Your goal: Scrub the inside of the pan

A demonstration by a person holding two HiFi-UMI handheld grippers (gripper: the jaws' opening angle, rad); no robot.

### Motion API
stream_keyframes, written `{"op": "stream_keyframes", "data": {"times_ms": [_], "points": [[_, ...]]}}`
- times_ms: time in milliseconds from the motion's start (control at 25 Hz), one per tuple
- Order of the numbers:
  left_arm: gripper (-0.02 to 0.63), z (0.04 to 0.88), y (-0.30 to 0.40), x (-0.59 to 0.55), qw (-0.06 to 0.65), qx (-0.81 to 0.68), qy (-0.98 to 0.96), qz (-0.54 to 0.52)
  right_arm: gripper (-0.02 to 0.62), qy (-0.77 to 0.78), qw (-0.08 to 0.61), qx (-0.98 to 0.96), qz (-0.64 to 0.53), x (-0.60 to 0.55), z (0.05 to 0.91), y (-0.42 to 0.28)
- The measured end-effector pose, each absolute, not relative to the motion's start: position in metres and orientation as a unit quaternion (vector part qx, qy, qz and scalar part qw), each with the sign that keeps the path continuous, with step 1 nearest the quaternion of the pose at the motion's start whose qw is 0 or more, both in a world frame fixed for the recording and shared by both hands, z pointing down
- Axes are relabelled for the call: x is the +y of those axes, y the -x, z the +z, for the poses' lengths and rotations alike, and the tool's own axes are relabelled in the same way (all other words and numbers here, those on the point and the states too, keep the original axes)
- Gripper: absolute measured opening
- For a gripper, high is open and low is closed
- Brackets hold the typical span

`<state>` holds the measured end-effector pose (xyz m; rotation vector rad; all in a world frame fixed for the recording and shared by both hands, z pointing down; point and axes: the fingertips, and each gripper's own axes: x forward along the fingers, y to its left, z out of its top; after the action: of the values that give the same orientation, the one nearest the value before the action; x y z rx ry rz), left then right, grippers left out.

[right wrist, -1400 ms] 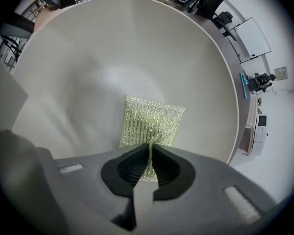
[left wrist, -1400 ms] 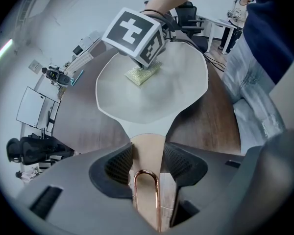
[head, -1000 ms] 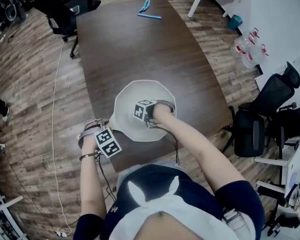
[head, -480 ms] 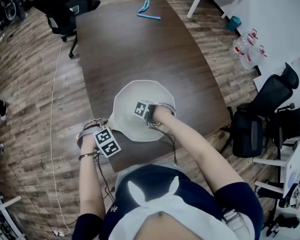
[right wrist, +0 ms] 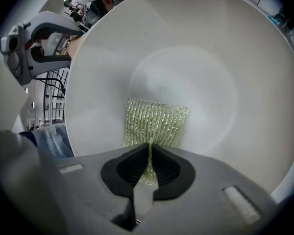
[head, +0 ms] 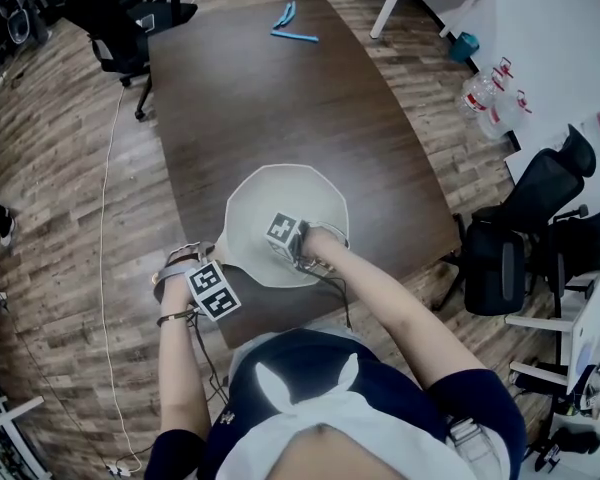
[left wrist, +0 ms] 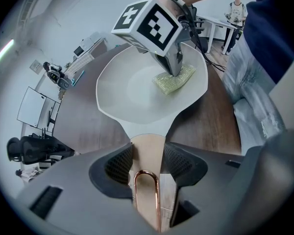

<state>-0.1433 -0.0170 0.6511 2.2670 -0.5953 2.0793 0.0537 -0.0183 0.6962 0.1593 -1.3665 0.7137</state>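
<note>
Pan (head: 270,193) white w/ wooden handle (left wrist: 146,142), L gripper (left wrist: 148,163) jaws clamped on handle at pan's near edge, R gripper (right wrist: 148,165) jaws nearly closed, pinching green scrub pad (right wrist: 157,121) inside pan, pad prob. touching pan bottom

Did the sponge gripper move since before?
Yes. The right gripper slid its sponge across the pan toward the near rim, closer to the person.

Left gripper (left wrist: 146,156): held at the person's left side, pointing steeply down, fingers closed on the pan handle (left wrist: 148,143). Right gripper (right wrist: 149,166): forearm reaching forward, tool angled steeply down, fingers pinched on the near edge of the scouring pad (right wrist: 157,124).
</note>
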Motion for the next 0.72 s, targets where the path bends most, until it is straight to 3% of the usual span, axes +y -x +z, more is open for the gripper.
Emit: {"op": "stream_keyframes", "data": {"times_ms": [200, 720], "points": [[0.204, 0.650, 0.142, -0.017, 0.005, -0.192, -0.725, 0.662, 0.024, -0.065, 0.708, -0.642, 0.287, -0.015, 0.693, -0.040], [0.204, 0.651, 0.141, -0.019, -0.002, -0.193, -0.717, 0.670, 0.023, -0.082, 0.599, -0.784, 0.140, -0.031, 0.684, 0.020]]}}
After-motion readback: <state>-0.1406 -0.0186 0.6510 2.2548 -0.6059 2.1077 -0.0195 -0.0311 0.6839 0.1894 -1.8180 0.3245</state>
